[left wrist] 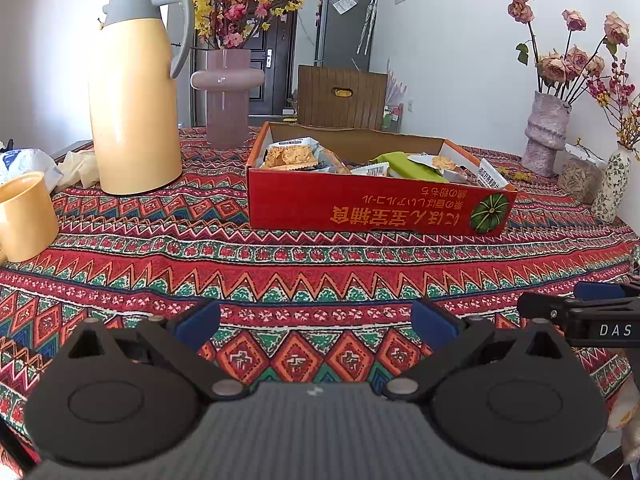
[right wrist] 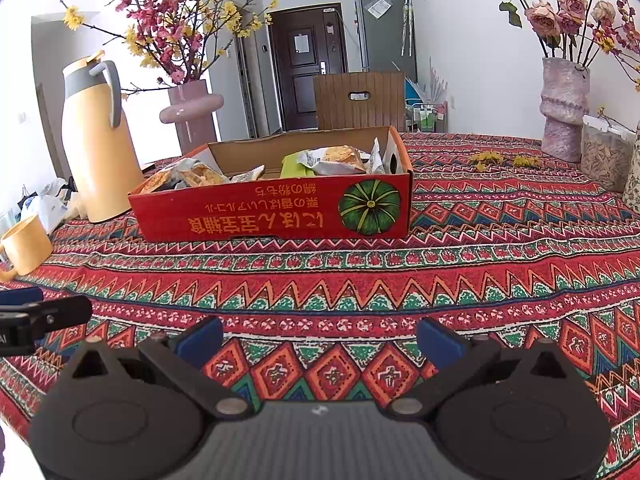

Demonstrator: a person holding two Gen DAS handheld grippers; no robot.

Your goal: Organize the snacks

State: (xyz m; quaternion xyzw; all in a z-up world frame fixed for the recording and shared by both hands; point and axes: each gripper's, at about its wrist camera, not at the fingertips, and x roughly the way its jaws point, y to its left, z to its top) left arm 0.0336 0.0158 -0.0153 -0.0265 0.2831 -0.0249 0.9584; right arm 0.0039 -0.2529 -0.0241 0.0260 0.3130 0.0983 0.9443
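Note:
A red cardboard box (left wrist: pixel 360 208) with a green pumpkin picture stands on the patterned tablecloth, also in the right wrist view (right wrist: pixel 280 216). It holds several wrapped snack packets (left wrist: pixel 292 154) and a green packet (left wrist: pixel 404 164); the packets also show in the right wrist view (right wrist: pixel 340 158). My left gripper (left wrist: pixel 316 324) is open and empty, low over the cloth in front of the box. My right gripper (right wrist: pixel 320 338) is open and empty, also in front of the box. The right gripper's finger shows at the right edge of the left wrist view (left wrist: pixel 580 312).
A yellow thermos jug (left wrist: pixel 132 96) and a pink vase (left wrist: pixel 228 96) with flowers stand left of the box. A yellow mug (left wrist: pixel 24 216) sits at the left edge. A grey vase (right wrist: pixel 564 108), a seed jar (right wrist: pixel 604 156) and a patterned vase (left wrist: pixel 612 184) stand at the right.

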